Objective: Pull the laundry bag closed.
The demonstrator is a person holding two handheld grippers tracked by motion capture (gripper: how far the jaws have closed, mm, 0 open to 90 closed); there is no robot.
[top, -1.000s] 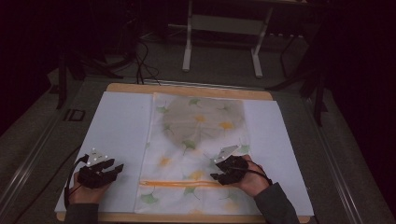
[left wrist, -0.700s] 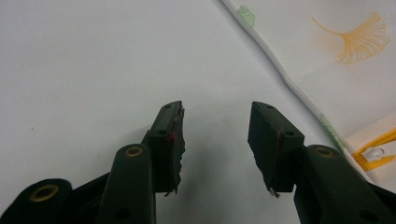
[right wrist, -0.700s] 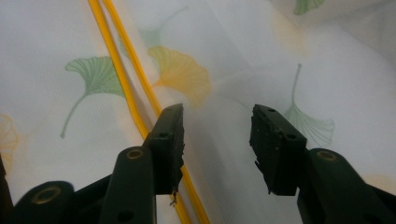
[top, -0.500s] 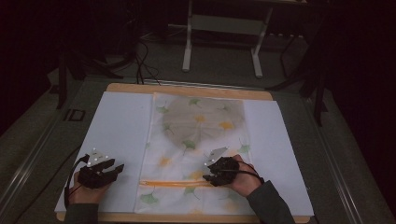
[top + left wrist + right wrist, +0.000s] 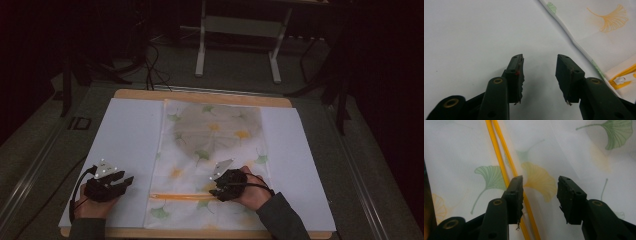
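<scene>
Work in hand looks like the zipper on the mesh laundry bag (image 5: 215,150), which lies flat down the middle of the white surface (image 5: 125,140), ginkgo-leaf print up, something round and dark showing through its far half. Orange zipper (image 5: 182,196) runs across the near end; its white pull (image 5: 619,80) sits at the bag's left edge, seen in the left gripper view. Whether the zip is shut along its length I can't tell (the two orange tapes lie close together under the right tool, no obvious gap). Judgement: early stage, nothing gripped yet, the whole grab-and-slide is still to do. Right tool (image 5: 220,187) hovers low over the bag right at the zipper line, roughly mid-span, jaws apart with nothing between them; in its own view the tool (image 5: 539,182) straddles the fabric just beside the tapes, one jaw over the zipper (image 5: 506,170). Right hand (image 5: 252,187) comes in from the bottom edge, forearm angled inward, tool pointing left along the zip. Left tool (image 5: 117,181) is parked on bare surface just beside the bag's left edge, jaws also apart and empty (image 5: 539,62), pointed towards the bag edge, the pull near but off to the side of its line.
</scene>
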